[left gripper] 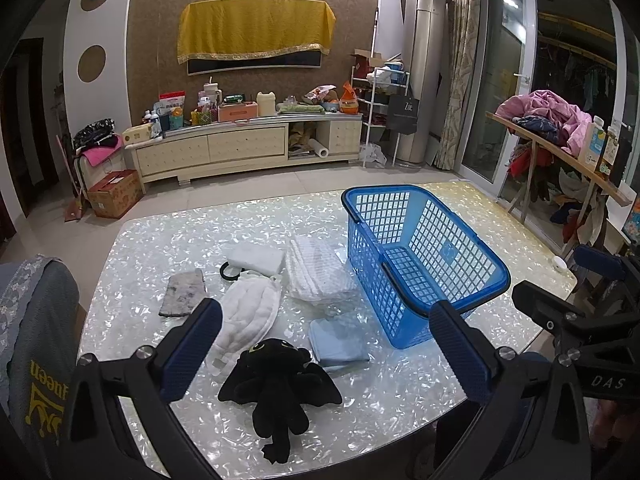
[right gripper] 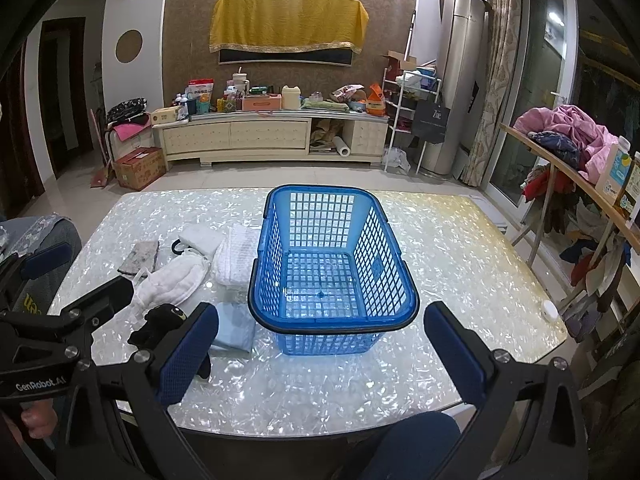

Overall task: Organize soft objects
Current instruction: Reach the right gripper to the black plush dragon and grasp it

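Left gripper [left gripper: 326, 344] and right gripper [right gripper: 322, 340] both spread apart, empty, above bench [right gripper: 460, 240]. Black plush [left gripper: 280, 384], folded cloths beside empty blue basket [right gripper: 332, 264].

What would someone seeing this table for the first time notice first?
Most likely the bright blue plastic basket, standing empty in the middle of the shiny shell-patterned table. Next, the black dragon plush toy lying near the front edge, left of the basket, with folded white cloths and a light blue folded cloth around it. Both the left gripper and right gripper hang open above the table, holding nothing.
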